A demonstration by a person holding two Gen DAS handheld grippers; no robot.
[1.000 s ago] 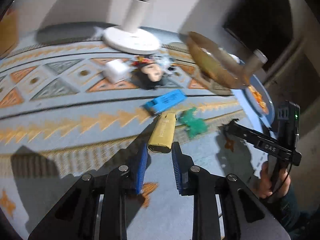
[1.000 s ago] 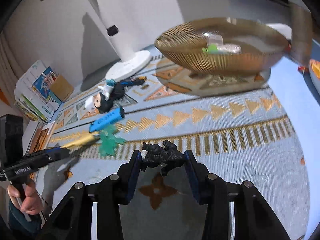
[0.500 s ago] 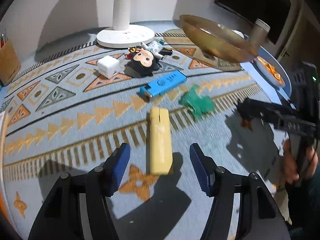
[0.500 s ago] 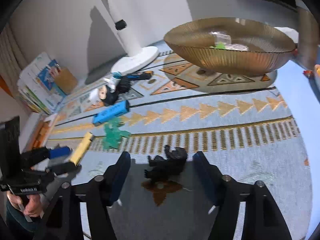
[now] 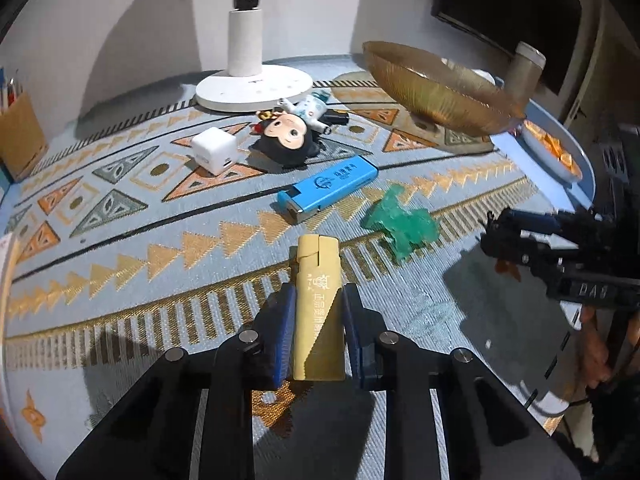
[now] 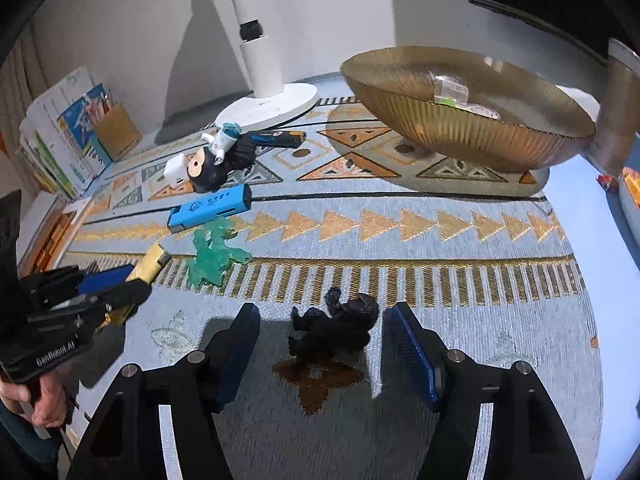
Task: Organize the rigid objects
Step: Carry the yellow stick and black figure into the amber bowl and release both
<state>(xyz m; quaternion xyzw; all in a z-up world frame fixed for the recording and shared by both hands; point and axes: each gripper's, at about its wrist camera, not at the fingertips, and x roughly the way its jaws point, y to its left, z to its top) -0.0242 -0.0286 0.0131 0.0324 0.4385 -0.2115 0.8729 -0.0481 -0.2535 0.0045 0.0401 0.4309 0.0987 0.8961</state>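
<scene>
A yellow lighter (image 5: 318, 280) lies on the patterned mat, pointing away from me. My left gripper (image 5: 319, 294) is closing on it, and both blue pads press its sides. From the right wrist view that gripper (image 6: 120, 284) is at the left with the lighter's (image 6: 150, 260) end sticking out. A small black figurine (image 6: 336, 328) rests on the mat between the wide-apart fingers of my right gripper (image 6: 322, 314), touched by neither pad. An amber glass bowl (image 6: 468, 128) stands at the back right and holds a few small items.
On the mat (image 5: 120, 248) lie a blue lighter (image 5: 328, 190), a green figure (image 5: 400, 226), a white charger cube (image 5: 214, 150) and a dark-haired doll (image 5: 290, 138). A white lamp base (image 5: 254, 88) stands behind them. A plate with orange food (image 5: 552, 152) is at the right edge.
My left gripper let the yellow lighter down onto the mat, opened, then shut on it again further along its body. My right gripper opened and left the black figurine on the mat.
</scene>
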